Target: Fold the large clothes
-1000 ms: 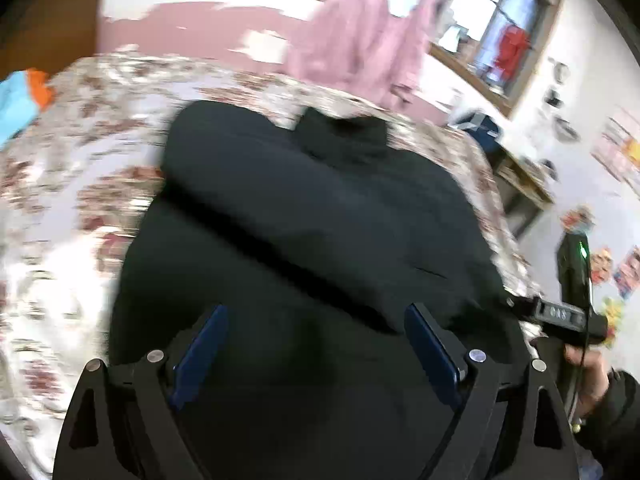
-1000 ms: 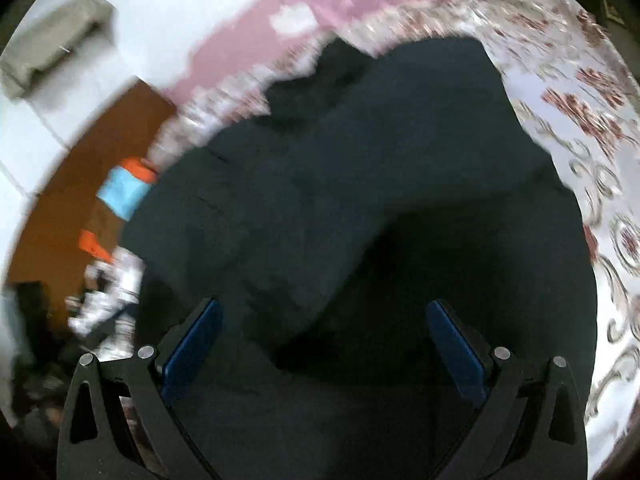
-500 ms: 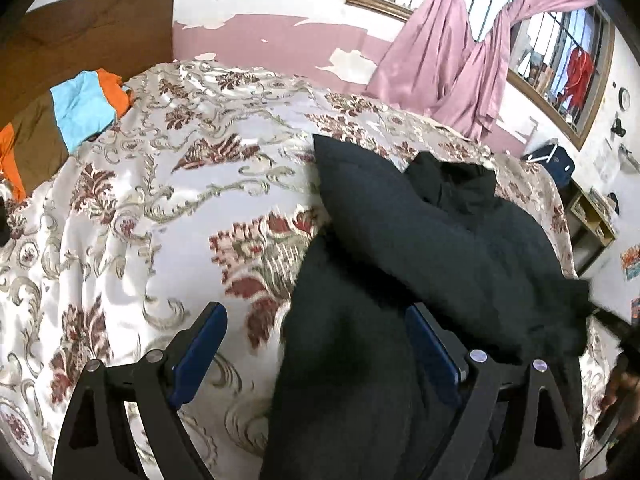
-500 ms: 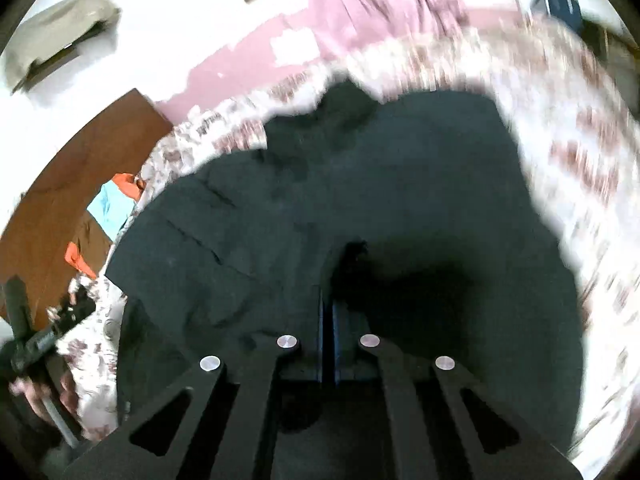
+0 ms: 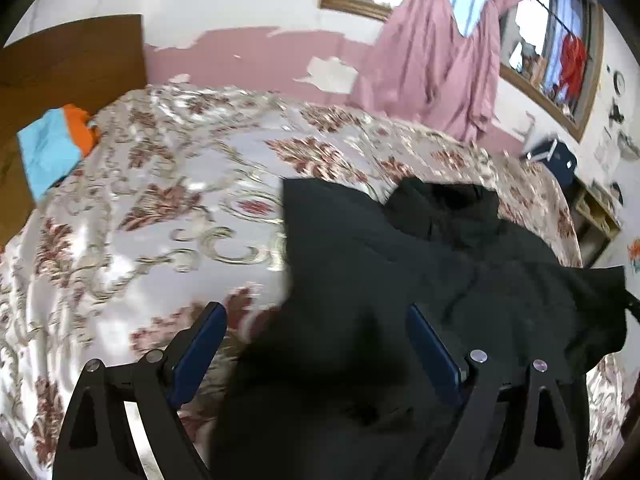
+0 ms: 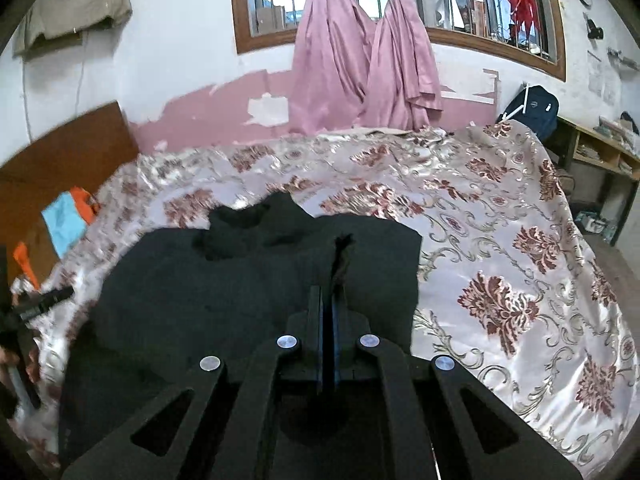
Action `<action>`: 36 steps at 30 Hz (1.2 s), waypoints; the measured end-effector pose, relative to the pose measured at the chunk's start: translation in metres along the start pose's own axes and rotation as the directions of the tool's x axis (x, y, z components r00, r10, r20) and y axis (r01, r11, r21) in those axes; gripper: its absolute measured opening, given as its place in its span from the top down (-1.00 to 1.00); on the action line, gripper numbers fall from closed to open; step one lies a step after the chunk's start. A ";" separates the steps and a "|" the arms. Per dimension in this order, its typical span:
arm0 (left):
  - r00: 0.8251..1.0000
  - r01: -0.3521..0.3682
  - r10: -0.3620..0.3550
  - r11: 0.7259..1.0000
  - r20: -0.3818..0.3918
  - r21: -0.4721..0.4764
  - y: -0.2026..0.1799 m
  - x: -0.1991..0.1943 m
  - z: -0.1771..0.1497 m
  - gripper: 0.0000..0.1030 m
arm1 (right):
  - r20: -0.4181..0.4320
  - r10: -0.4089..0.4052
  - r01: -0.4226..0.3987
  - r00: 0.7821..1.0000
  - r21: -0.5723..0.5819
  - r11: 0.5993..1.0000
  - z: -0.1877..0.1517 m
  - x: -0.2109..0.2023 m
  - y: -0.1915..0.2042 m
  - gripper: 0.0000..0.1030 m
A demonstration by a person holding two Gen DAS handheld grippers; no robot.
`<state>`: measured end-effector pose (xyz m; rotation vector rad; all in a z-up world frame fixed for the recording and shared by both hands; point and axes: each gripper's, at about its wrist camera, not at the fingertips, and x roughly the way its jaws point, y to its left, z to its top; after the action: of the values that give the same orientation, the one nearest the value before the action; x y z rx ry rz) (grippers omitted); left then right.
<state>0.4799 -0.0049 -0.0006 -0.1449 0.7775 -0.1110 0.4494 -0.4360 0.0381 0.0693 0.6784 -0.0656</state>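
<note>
The black garment (image 6: 248, 288) lies on the floral bedspread (image 6: 500, 240), filling the lower left and centre of the right wrist frame. The right hand-held gripper (image 6: 329, 300) is clamped tight on a raised pinch of its fabric. The left hand-held gripper (image 5: 316, 340) stands wide above the garment's edge, gripping nothing.

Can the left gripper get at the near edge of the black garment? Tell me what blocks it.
Probably yes. The left gripper is open, with the black garment right under its fingers on the bedspread; nothing lies between them.
</note>
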 end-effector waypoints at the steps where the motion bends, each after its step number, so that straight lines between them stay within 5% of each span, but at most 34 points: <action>1: 1.000 0.001 -0.001 1.000 -0.007 0.015 -0.006 0.005 -0.001 -0.76 | -0.014 -0.017 0.017 1.000 -0.015 1.000 -0.005 0.007 0.002 0.83; 3: 1.000 0.003 -0.001 0.998 -0.023 0.068 -0.019 0.015 -0.004 -0.76 | -0.036 -0.063 0.060 0.997 -0.063 0.996 -0.013 0.022 0.007 0.50; 5: 0.999 -0.010 0.014 0.991 -0.029 0.135 -0.031 0.023 -0.009 -0.76 | -0.007 -0.081 0.080 0.997 -0.122 0.989 -0.020 0.028 0.014 -0.12; 9: 0.995 -0.080 0.093 0.957 -0.036 0.278 -0.052 0.040 -0.021 -0.76 | 0.023 -0.075 0.078 0.997 -0.230 0.970 -0.026 0.031 0.041 -0.14; 15: 0.987 -0.152 0.163 0.921 0.001 0.358 -0.063 0.055 -0.042 -0.85 | -0.087 0.016 -0.041 0.996 -0.297 0.954 -0.036 0.063 0.079 -0.14; 19: 0.984 -0.173 0.177 0.924 0.019 0.341 -0.058 0.061 -0.050 -1.00 | -0.194 0.101 -0.146 0.976 -0.236 0.961 -0.054 0.095 0.079 -0.20; 29: 0.973 -0.220 0.178 0.914 0.150 0.342 -0.060 0.064 -0.074 -1.00 | -0.094 0.101 -0.121 0.990 -0.252 0.960 -0.089 0.103 0.077 -0.29; 36: 0.976 -0.179 0.130 0.934 0.173 0.310 -0.051 0.068 -0.077 -1.00 | -0.099 0.141 -0.159 0.985 -0.211 0.965 -0.093 0.110 0.071 -0.33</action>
<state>0.4714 -0.0724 -0.0931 0.2198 0.6082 -0.0758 0.4827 -0.3619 -0.1005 -0.0884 0.7580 0.1587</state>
